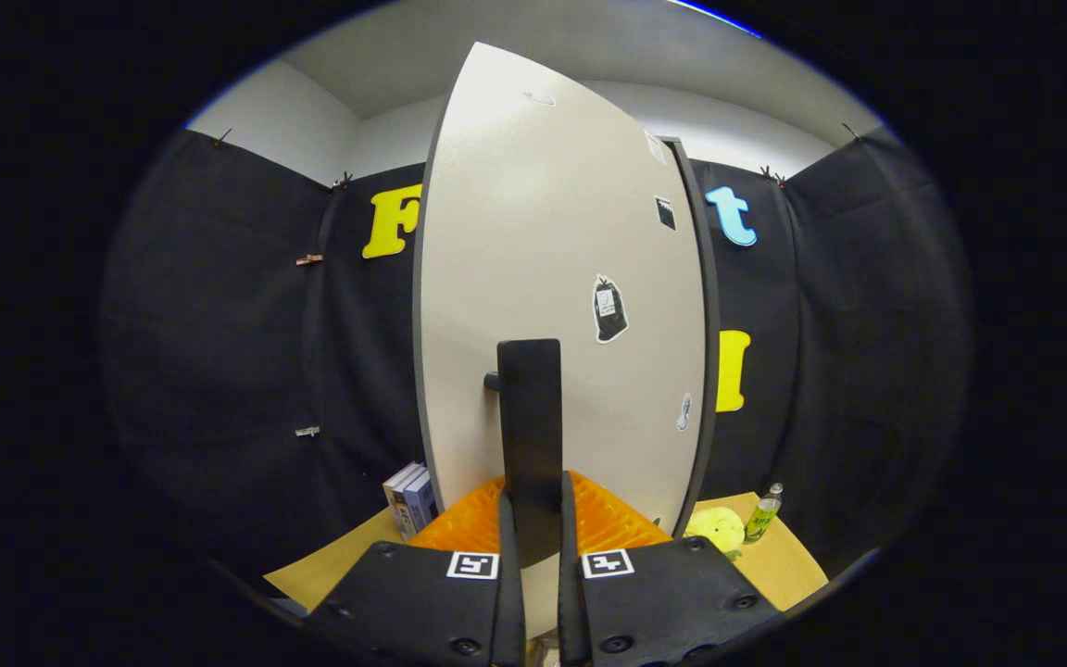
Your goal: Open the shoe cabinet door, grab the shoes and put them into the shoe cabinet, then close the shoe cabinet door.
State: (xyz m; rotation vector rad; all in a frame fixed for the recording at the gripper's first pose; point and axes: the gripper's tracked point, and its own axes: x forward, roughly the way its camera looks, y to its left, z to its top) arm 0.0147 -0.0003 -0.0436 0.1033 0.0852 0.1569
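The shoe cabinet door (543, 278) is a tall pale panel with dark edges and a few stickers, standing right in front of me. A dark bar handle (528, 417) runs down its lower middle, fixed by a short peg at its upper left. My gripper (531, 533) is shut on the lower end of that handle, one finger pressing each side. The cabinet's inside is hidden behind the door.
Several books (411, 500) stand at the door's lower left on a tan tabletop (330, 565). At the lower right lie a yellow soft object (717, 530) and a small green bottle (762, 514). Black cloth walls close in on both sides.
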